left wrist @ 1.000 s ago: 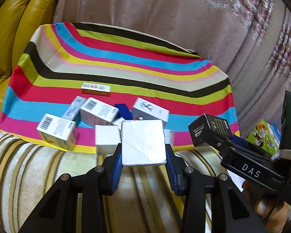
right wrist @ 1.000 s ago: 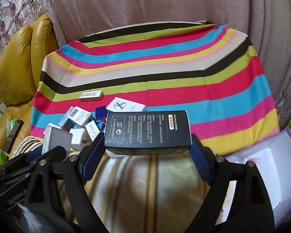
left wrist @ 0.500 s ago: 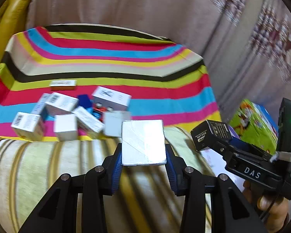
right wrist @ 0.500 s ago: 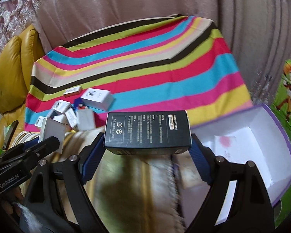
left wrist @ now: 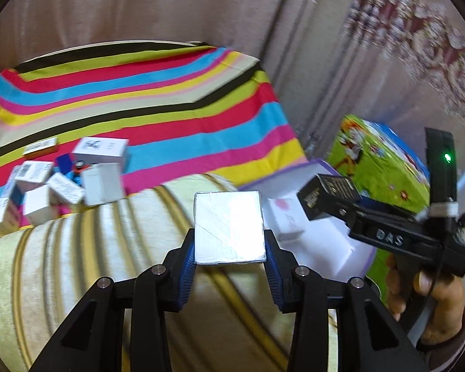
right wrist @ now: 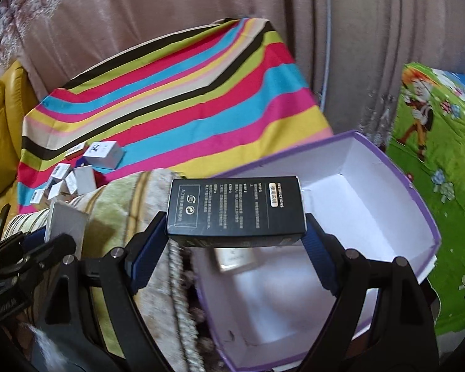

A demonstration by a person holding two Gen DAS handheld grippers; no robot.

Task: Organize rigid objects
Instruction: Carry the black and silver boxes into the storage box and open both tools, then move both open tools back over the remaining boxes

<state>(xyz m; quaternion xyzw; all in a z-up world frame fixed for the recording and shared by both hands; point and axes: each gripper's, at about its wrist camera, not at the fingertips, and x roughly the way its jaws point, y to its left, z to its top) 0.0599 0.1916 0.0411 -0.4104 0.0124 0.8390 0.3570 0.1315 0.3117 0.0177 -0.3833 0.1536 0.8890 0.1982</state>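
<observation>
Left gripper [left wrist: 230,248] is clamped snug on a silver box [left wrist: 229,226]. Right gripper [right wrist: 235,235] has its jaws wide but pinching a black box [right wrist: 235,209], over the purple-edged white tray [right wrist: 418,192]. Leftover small boxes [left wrist: 62,179] sit at 10 o'clock on the striped cloth [left wrist: 158,93].

The left gripper [left wrist: 229,248] is reaching up from the bottom centre of its frame, its blue pads pressing a silver box [left wrist: 229,226]. The right gripper [right wrist: 235,232] is clamping a black box [right wrist: 235,209] lengthwise. A hand [left wrist: 424,294] is gripping its handle at the lower right.
</observation>
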